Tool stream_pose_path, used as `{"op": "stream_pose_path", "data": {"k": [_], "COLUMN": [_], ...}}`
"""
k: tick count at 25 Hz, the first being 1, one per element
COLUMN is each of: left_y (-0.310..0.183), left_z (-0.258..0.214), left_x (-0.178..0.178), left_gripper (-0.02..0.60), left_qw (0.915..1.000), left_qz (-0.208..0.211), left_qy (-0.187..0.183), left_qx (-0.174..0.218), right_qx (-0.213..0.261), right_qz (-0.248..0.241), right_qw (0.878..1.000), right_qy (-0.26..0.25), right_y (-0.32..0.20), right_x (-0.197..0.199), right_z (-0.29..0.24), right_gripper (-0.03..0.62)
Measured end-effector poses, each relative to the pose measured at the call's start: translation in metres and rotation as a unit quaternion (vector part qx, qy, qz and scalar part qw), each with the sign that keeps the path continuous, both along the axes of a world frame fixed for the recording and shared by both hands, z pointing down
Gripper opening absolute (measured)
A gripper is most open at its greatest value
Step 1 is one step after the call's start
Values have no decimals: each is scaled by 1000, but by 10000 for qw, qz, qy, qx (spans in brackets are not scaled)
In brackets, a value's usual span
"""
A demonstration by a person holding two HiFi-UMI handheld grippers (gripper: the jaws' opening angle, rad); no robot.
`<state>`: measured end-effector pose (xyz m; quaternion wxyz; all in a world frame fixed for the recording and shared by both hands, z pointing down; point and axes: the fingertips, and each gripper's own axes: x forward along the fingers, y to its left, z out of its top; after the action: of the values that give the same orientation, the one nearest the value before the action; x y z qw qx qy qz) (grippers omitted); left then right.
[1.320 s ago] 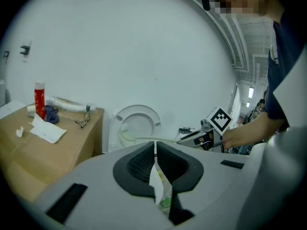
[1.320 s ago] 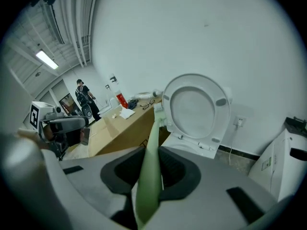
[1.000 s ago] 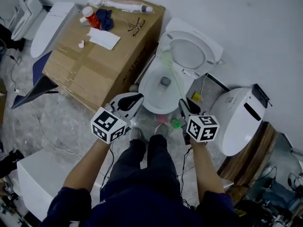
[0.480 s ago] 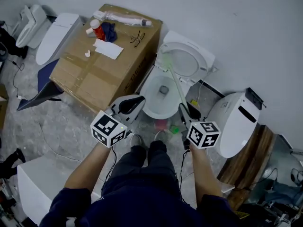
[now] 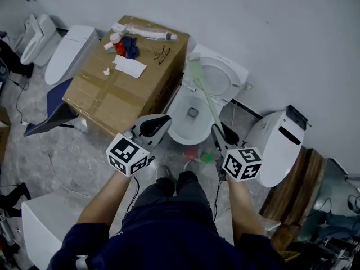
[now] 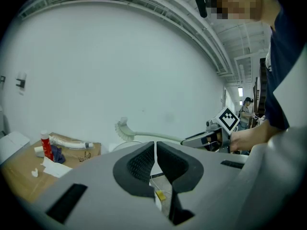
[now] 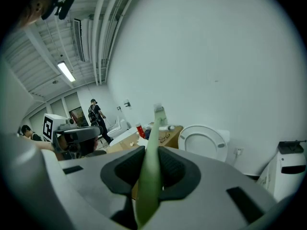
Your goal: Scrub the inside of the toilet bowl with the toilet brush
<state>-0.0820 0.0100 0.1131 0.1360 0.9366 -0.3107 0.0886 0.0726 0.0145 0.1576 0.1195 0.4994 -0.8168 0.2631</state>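
A pale green toilet brush point(image 5: 203, 89) rises from my right gripper point(image 5: 221, 133), which is shut on its handle point(image 7: 150, 162). Its bristle head point(image 5: 193, 57) is raised above the far rim, out of the white toilet bowl point(image 5: 191, 116), whose lid point(image 5: 221, 75) stands up against the wall. In the right gripper view the brush head point(image 7: 159, 113) points up and away. My left gripper point(image 5: 155, 125) hovers shut and empty just left of the bowl; its own view shows the brush point(image 6: 144, 134) crossing ahead and the right gripper point(image 6: 207, 138).
A large cardboard box point(image 5: 125, 86) with a red bottle point(image 5: 118, 45), papers and glasses stands left of the bowl. Another white toilet point(image 5: 278, 142) stands to the right, more fixtures point(image 5: 62, 52) at far left. Cables lie on the floor. People stand far off point(image 7: 95, 116).
The brush has lifted out of the bowl, its head swinging up toward the raised lid. Both grippers have stayed near the bowl's front; the view has drifted slightly.
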Motion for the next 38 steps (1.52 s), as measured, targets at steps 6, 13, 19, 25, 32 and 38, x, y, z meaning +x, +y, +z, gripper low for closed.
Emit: {"op": "stream_pose_path", "data": {"k": [6, 13, 19, 25, 32, 38], "left_y": [8, 15, 17, 18, 18, 20], "left_z": [-13, -28, -36, -42, -43, -45], "left_x": [-4, -3, -4, -3, -2, -2], "left_gripper": [41, 41, 41, 41, 41, 41], "left_qw": [10000, 9998, 9995, 9994, 9994, 9993], "left_qz": [26, 91, 84, 107, 86, 84], "left_qy": [10, 50, 97, 125, 139, 134], "left_qx": [69, 191, 282, 308, 315, 325], "right_qx": [182, 387, 535, 614, 675, 658], "right_qz": [-3, -62, -71, -62, -83, -87], "right_qw": [9998, 9992, 9985, 9980, 9976, 9977], "right_qy": [-50, -81, -87, -101, -106, -143], "right_y": [8, 17, 24, 27, 30, 34], "right_x": [-3, -9, -8, -9, -8, -8], "right_z": [-23, -45, -57, -69, -77, -76], "right_gripper": [94, 94, 94, 94, 94, 94]}}
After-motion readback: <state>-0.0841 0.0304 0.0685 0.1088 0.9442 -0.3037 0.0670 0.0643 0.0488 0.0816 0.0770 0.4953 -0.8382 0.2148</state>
